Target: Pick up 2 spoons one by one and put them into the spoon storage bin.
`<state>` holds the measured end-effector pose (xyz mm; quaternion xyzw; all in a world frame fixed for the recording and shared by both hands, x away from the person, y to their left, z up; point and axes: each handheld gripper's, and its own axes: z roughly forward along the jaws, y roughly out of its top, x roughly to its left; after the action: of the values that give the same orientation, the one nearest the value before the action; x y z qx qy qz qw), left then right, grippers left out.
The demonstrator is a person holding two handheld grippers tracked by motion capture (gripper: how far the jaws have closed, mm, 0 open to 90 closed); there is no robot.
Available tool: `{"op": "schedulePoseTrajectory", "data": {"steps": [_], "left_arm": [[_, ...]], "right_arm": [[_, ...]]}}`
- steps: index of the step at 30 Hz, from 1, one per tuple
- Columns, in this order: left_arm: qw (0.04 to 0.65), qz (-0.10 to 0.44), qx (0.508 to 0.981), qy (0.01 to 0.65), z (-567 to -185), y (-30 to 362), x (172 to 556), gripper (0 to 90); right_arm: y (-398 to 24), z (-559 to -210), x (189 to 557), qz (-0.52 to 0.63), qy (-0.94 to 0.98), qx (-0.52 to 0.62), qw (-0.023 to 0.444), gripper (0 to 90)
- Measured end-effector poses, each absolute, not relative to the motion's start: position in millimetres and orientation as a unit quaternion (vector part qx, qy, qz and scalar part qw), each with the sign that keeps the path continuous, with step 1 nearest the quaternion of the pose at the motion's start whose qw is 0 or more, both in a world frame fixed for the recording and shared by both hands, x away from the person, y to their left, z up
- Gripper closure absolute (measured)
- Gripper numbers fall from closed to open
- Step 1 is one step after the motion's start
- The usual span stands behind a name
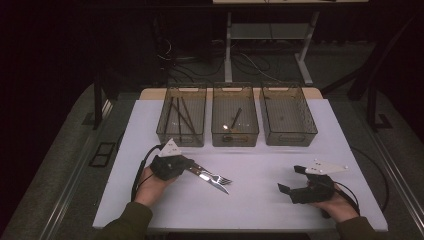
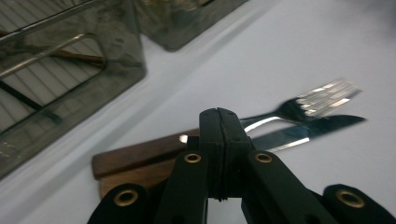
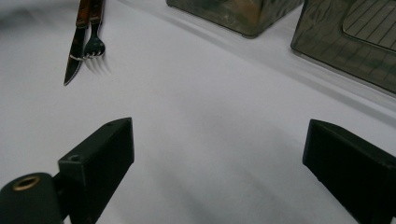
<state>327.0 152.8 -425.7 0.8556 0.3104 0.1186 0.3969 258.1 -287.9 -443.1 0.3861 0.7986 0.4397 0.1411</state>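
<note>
A fork [image 1: 223, 178] and a knife [image 1: 218, 186], both with wooden handles, lie side by side on the white table [image 1: 260, 205], left of its middle. My left gripper [image 1: 190, 167] is at their handle end. In the left gripper view its jaws [image 2: 218, 122] stand pressed together over the spot where the handles meet the metal, with nothing seen between them; the fork [image 2: 322, 95] and knife [image 2: 322, 128] point away to the right. My right gripper [image 1: 291, 179] rests open near the front right of the table. Its jaws [image 3: 219, 158] stand wide apart over bare table, with the fork [image 3: 93, 46] and knife [image 3: 74, 60] farther off.
Three translucent grey bins stand in a row at the back of the table. The left bin [image 1: 181, 138] holds several dark sticks and the middle bin [image 1: 235, 139] a dark-handled utensil. The right bin [image 1: 289, 139] stands beside them. Cables trail from both grippers.
</note>
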Motion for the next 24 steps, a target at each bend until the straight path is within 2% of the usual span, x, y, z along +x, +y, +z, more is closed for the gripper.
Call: {"op": "schedulePoseTrajectory", "data": {"steps": [11, 24], "left_arm": [[0.359, 0.131, 0.861, 0.335, -436, 147, 361, 89.5], [0.331, 0.133, 0.871, 0.336, -443, 150, 365, 89.5]], "right_arm": [[-287, -444, 258, 0.435, 0.802, 0.385, 0.143, 8.9], [-286, -443, 258, 0.432, 0.803, 0.383, 0.147, 8.8]]}}
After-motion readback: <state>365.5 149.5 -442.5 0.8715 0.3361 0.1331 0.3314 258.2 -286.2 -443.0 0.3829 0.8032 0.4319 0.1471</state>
